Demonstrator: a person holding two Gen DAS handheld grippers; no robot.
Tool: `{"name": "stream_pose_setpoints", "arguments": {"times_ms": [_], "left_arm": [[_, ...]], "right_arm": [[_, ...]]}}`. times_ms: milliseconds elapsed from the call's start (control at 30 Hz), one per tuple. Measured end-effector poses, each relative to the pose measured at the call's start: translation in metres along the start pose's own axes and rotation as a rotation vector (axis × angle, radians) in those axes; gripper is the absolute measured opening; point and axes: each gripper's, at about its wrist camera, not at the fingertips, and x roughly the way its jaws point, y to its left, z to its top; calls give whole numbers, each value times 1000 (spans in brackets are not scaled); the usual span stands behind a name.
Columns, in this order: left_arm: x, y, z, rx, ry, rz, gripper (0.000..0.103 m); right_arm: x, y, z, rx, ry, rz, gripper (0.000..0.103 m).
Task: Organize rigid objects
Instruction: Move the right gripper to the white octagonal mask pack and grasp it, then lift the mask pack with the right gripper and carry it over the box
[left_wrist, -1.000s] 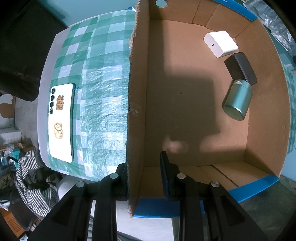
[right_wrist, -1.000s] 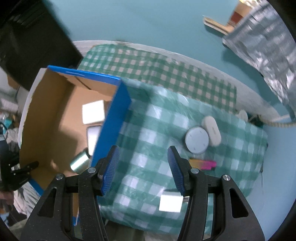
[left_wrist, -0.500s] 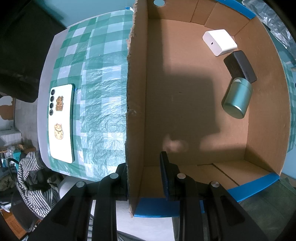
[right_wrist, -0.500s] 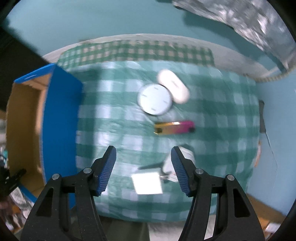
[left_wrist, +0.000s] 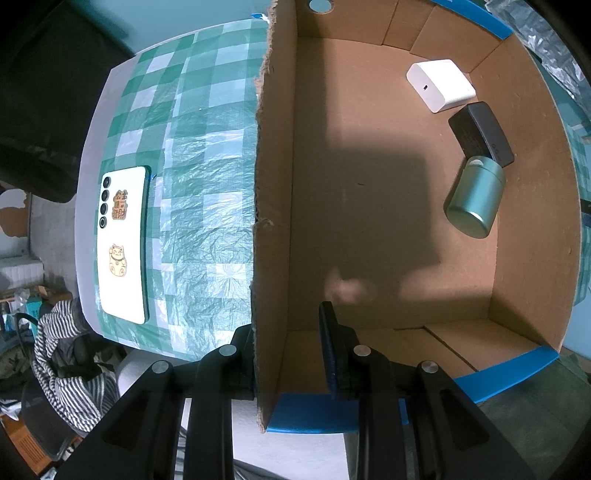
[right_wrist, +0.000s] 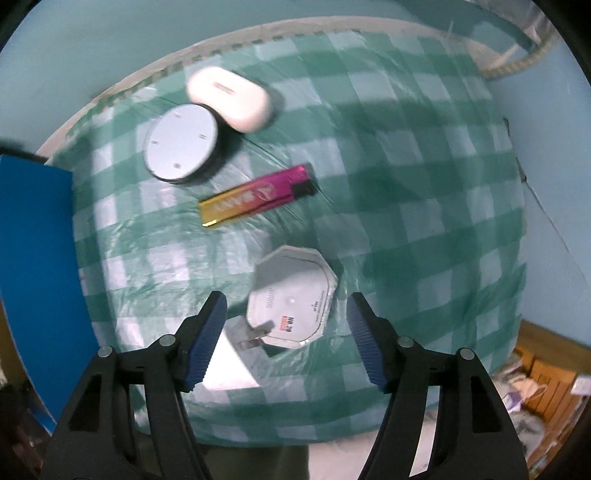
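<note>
My left gripper (left_wrist: 288, 343) is shut on the left wall of an open cardboard box (left_wrist: 273, 206) with blue outer sides. Inside the box lie a white charger block (left_wrist: 439, 84), a black case (left_wrist: 482, 133) and a teal metal tin (left_wrist: 474, 197) on its side. My right gripper (right_wrist: 288, 328) is open and hovers over a white octagonal box (right_wrist: 293, 299) that lies between its fingers. Farther on lie a pink and gold lighter (right_wrist: 256, 195), a round grey disc (right_wrist: 181, 142) and a white oval case (right_wrist: 231, 98).
A white phone (left_wrist: 122, 245) with cat stickers lies face down on the green checked cloth left of the box. A white plug adapter (right_wrist: 236, 354) sits by my right gripper's left finger. The box's blue wall (right_wrist: 37, 266) stands at the left. The table edge is near.
My right gripper has swung right, away from the box, and come down over the octagonal box. My left gripper and the cardboard box have not moved.
</note>
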Motion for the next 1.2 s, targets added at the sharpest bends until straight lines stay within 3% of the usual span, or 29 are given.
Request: {"name": "stream_pose_setpoints", "arguments": {"times_ms": [500, 700, 833, 1200], "left_arm": [[4, -1, 2, -2, 10, 2, 25], [4, 0, 2, -3, 11, 0, 25], [5, 1, 2, -6, 9, 0, 26], [5, -3, 1, 2, 12, 1, 27]], "right_arm": [[31, 5, 1, 3, 25, -49, 68], [31, 15, 6, -17, 9, -59, 57], [32, 17, 8, -24, 1, -55, 56], [18, 26, 14, -162, -56, -73, 55]]}}
